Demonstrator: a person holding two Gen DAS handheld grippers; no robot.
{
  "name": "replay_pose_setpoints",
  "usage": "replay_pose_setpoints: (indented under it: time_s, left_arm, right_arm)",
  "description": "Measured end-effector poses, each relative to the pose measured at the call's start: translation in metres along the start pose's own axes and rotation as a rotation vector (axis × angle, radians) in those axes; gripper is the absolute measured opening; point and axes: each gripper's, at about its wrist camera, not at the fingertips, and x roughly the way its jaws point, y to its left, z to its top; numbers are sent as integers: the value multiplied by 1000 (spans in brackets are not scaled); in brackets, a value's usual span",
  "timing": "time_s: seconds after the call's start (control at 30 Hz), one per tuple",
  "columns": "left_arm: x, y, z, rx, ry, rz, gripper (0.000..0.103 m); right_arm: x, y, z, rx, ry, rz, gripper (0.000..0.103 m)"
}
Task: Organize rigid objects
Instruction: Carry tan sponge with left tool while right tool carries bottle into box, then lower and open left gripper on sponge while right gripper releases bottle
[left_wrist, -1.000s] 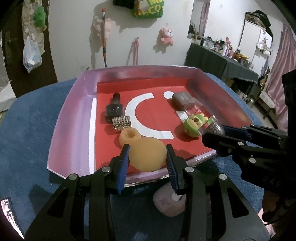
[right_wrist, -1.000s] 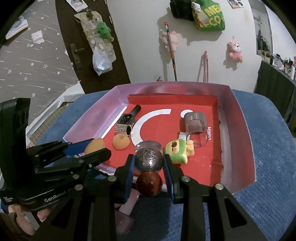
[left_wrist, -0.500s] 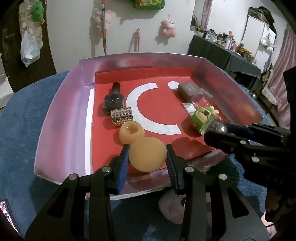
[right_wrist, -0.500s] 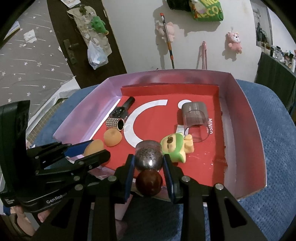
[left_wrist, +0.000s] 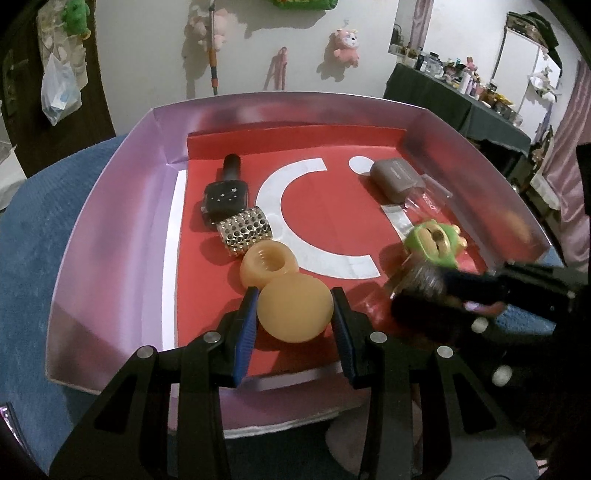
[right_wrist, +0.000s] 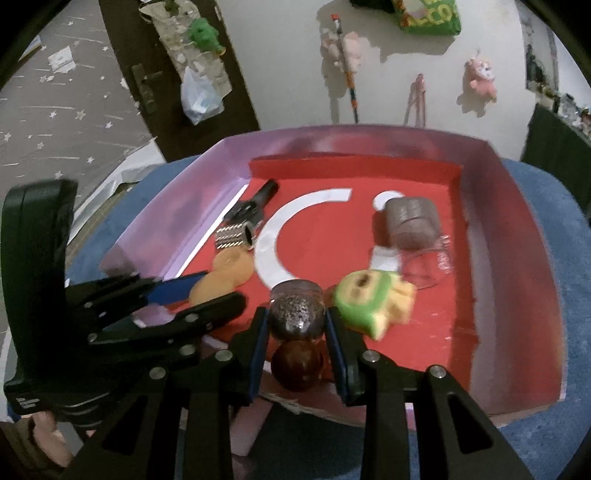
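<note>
My left gripper (left_wrist: 294, 309) is shut on an orange ball (left_wrist: 294, 307), held just over the near part of the red-floored pink tray (left_wrist: 110, 229). An orange ring (left_wrist: 268, 261) lies right behind the ball. My right gripper (right_wrist: 295, 323) is shut on a glittery silver bottle (right_wrist: 296, 309) with a dark red round cap (right_wrist: 296, 365), held over the tray's near edge (right_wrist: 517, 317). A green toy figure (right_wrist: 371, 299) lies just right of the bottle; it also shows in the left wrist view (left_wrist: 434, 248).
In the tray lie a black bottle (left_wrist: 226, 195), a studded silver cylinder (left_wrist: 244, 230), and a grey-capped clear bottle (left_wrist: 400, 181) along the right wall. The tray sits on a blue cloth (left_wrist: 33, 236). A pink object (right_wrist: 255, 421) lies below the tray's near edge.
Both grippers have moved forward over the tray with their objects still held. The tray contents now appear closer.
</note>
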Motion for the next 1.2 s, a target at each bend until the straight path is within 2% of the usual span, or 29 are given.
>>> replay_pose_setpoints:
  time_s: [0.17,0.3,0.57,0.73,0.9,1.0,1.2]
  left_arm:
    - [2,6,2,-6,-2,18,36]
    - [5,12,4,-16,-4,34,36]
    - [10,19,8,-30,-15,69,36]
    - [11,20,7,-29,-21,74,36]
    - [13,20,9,-32,-22,81,36]
    - [13,20,10,-35,-23,86,36]
    - [13,19,10,-31,-25,94,36]
  right_arm:
    - [8,-3,-1,12,12,-13,33]
    - [8,3,2,-40,-14,-92,33]
    - [12,3,13,-50,-70,-206,33]
    - [21,4,13,-35,-24,-148,33]
    - [21,5,15,-43,-43,-185,33]
    - [26,3,12,-22,-4,-124,33]
    - [20,-3,13,-9,-41,-158,33]
